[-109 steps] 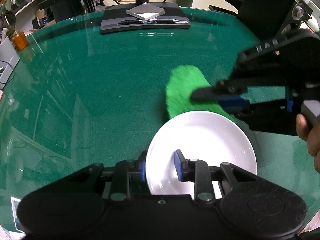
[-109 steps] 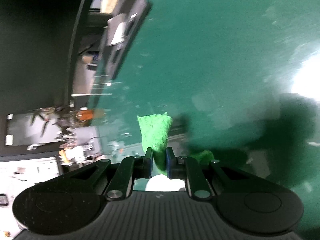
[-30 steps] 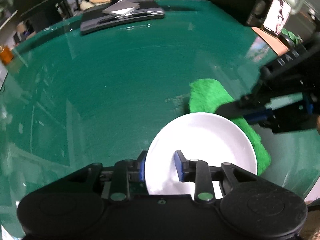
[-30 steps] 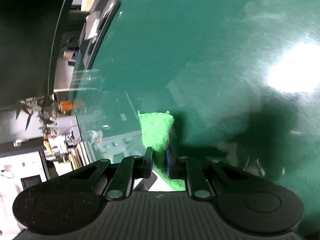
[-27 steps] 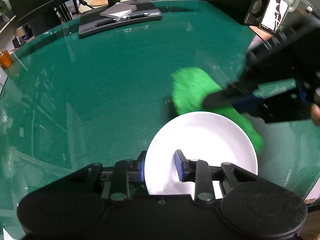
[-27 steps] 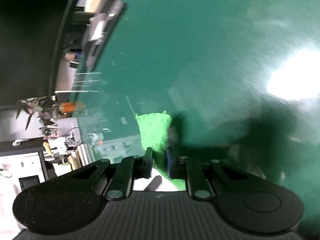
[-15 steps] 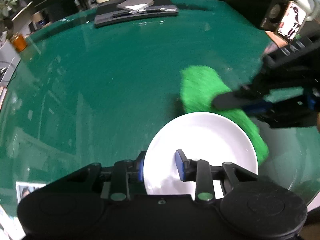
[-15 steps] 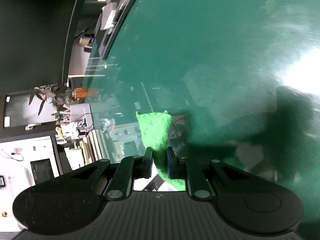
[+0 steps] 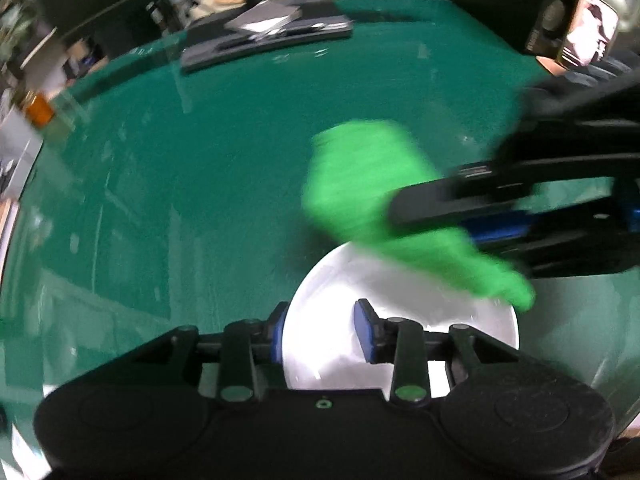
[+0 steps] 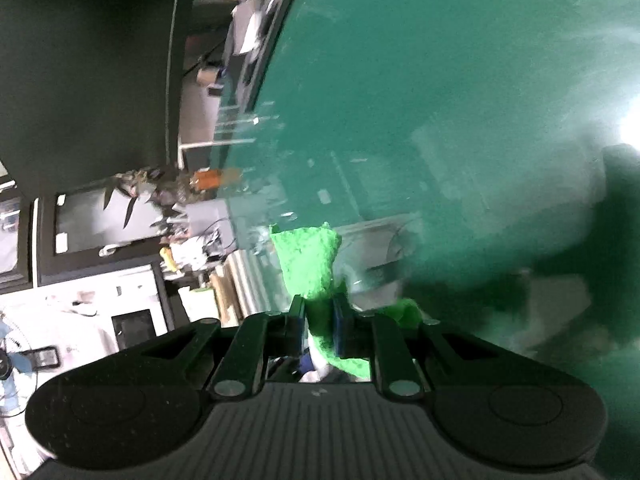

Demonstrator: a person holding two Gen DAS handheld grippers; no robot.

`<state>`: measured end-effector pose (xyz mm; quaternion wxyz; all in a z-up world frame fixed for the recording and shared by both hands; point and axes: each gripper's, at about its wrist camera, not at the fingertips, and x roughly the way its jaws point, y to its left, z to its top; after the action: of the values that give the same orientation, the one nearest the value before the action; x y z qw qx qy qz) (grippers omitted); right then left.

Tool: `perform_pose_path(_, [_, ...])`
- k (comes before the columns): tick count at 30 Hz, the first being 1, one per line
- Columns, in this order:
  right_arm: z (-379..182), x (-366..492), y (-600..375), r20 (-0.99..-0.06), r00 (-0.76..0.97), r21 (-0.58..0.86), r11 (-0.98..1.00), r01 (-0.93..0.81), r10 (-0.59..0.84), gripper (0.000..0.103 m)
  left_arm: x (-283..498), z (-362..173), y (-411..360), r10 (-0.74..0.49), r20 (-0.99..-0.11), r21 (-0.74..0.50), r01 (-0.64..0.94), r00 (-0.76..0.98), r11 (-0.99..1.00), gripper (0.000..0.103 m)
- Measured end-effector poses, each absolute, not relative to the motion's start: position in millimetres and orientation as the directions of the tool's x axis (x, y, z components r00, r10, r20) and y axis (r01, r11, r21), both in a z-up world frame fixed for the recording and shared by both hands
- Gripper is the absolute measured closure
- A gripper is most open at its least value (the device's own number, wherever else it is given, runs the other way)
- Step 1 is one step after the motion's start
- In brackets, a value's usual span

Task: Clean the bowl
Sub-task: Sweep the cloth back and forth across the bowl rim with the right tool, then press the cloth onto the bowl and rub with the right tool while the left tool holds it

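Left wrist view alone shows the white bowl (image 9: 400, 320): left tongs (image 9: 322, 330) straddle its near rim, one pad inside, one outside, jaws just easing wider yet still holding it. Right tongs (image 9: 396, 210) reach in from the right, clamped on the green cloth (image 9: 360, 184), which drapes across the bowl's far rim. Right wrist view shows only cloth (image 10: 310, 260) pinched between the right tongs (image 10: 318, 322), above the green worktop (image 10: 440, 80); the bowl interior otherwise looks bare

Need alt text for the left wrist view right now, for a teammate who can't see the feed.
The left gripper clamps the near rim of a white bowl over a green table. From the right, the right gripper drags a blurred green cloth across the bowl's far rim. A dark tray sits at the table's far edge.
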<state>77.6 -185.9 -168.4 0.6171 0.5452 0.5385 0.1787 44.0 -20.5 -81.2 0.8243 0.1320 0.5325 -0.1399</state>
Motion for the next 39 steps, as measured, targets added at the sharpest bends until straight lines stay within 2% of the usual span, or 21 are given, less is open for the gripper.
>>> perform_pose_path(4, [-162.4, 70.1, -194.9, -0.455, 0.436, 0.876, 0.301, 0.378, 0.777, 0.088, 42.8, -80.8, -17.1, -0.108, -0.920, 0.059, 0.406, 0.377, 0.912, 0.070])
perform_pose_path(8, [-151.3, 63.2, -232.3, -0.481, 0.549, 0.872, 0.309, 0.379, 0.683, 0.088, 41.1, -79.8, -14.7, -0.133, -0.922, 0.042, 0.436, 0.364, 0.899, 0.071])
perform_pose_path(10, [-146.4, 63.2, -242.9, -0.524, 0.566, 0.851, 0.369, 0.373, 0.636, 0.088, 42.4, -80.2, -13.9, -0.138, -0.923, 0.042, 0.448, 0.360, 0.893, 0.071])
perform_pose_path(11, [-139.5, 64.3, -246.2, -0.593, 0.565, 0.803, 0.471, 0.364, 0.574, 0.088, 43.1, -80.6, -13.6, -0.140, -0.922, 0.042, 0.455, 0.360, 0.890, 0.071])
perform_pose_path(14, [-127.5, 66.9, -238.2, -0.681, 0.567, 0.700, 0.641, 0.316, 0.464, 0.088, 46.2, -81.7, -13.2, -0.146, -0.922, 0.041, 0.466, 0.358, 0.884, 0.070])
perform_pose_path(17, [-132.5, 74.1, -218.5, -0.656, 0.495, 0.735, 0.632, 0.247, 0.570, 0.088, 48.0, -82.2, -12.4, -0.149, -0.923, 0.040, 0.474, 0.355, 0.880, 0.070])
perform_pose_path(19, [-144.6, 76.0, -209.2, -0.602, 0.433, 0.797, 0.542, 0.267, 0.671, 0.088, 48.0, -82.3, -12.1, -0.146, -0.923, 0.047, 0.479, 0.357, 0.876, 0.070])
perform_pose_path(22, [-158.3, 79.6, -209.1, -0.565, 0.420, 0.823, 0.455, 0.340, 0.710, 0.088, 48.2, -82.8, -10.2, -0.145, -0.922, 0.050, 0.483, 0.358, 0.874, 0.070])
perform_pose_path(30, [-171.9, 107.9, -188.6, -0.540, 0.378, 0.834, 0.420, 0.357, 0.752, 0.088, 46.8, -83.7, -12.6, -0.144, -0.922, 0.054, 0.488, 0.358, 0.871, 0.070])
perform_pose_path(39, [-176.9, 74.6, -214.6, -0.531, 0.330, 0.831, 0.401, 0.387, 0.781, 0.088, 46.6, -86.5, -12.3, -0.134, -0.926, 0.051, 0.470, 0.352, 0.881, 0.069])
